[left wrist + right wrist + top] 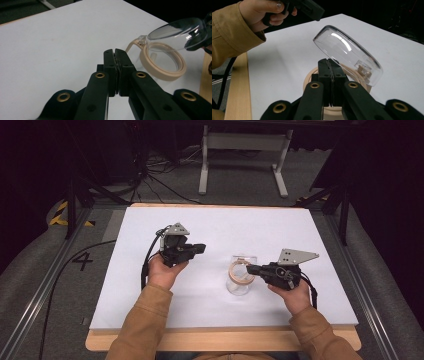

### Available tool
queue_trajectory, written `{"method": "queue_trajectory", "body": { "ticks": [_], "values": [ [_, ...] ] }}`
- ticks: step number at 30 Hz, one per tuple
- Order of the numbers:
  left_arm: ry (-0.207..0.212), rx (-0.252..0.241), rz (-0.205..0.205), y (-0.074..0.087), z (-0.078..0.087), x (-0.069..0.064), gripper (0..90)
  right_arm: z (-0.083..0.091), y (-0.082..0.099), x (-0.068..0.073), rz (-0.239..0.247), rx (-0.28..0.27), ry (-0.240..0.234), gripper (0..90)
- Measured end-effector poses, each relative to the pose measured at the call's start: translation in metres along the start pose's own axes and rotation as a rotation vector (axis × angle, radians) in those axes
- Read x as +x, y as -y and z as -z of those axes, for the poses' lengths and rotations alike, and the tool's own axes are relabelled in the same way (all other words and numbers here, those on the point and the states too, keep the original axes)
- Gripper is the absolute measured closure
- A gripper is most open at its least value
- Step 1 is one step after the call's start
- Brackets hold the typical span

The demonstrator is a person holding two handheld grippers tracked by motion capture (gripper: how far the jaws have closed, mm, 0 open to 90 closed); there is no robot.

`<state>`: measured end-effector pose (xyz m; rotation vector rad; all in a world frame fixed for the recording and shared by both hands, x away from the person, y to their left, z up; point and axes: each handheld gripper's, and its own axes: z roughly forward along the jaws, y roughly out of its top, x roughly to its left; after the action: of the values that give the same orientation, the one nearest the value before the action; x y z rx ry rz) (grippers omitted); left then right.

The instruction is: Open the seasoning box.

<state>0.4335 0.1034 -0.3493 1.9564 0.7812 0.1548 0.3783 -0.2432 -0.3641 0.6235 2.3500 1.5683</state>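
Clear lidded jar (pixel 240 279) with tan rim, standing right of centre on white table (pixel 150 300), domed lid (pixel 348 53) tilted up on its hinge. Right gripper (pixel 250 269) clenched, seemingly on the lid's edge. Left gripper (pixel 201 248) clenched empty, well apart.

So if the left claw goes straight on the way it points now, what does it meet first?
Probably the clear hinged lid and the beige ring of the container under it, which lie just right of the left claw's line. Depth is unclear, so it may slide past them over the white table.
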Motion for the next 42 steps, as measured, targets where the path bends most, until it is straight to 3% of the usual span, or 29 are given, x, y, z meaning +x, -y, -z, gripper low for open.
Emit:
{"method": "queue_trajectory", "body": {
  "ticks": [7,14,24,36,42],
  "values": [
    [-0.061,0.085,0.004,0.011,0.012,0.007,86.1,0.0,-0.004,-0.009,0.007,-0.014,0.004,89.4],
    [-0.069,0.124,0.021,0.019,0.018,0.012,86.1,0.0,-0.004,-0.02,-0.012,-0.02,0.013,89.4],
    [-0.065,0.14,0.048,0.025,0.019,0.015,85.0,0.0,-0.003,-0.03,-0.044,-0.034,0.024,89.4],
    [-0.061,0.16,0.045,0.026,0.016,0.017,85.0,0.001,-0.001,-0.036,-0.076,-0.021,0.073,89.4],
    [-0.058,0.162,0.039,0.026,0.016,0.017,85.0,0.001,-0.001,-0.036,-0.077,-0.025,0.07,89.4]
  ]
}}
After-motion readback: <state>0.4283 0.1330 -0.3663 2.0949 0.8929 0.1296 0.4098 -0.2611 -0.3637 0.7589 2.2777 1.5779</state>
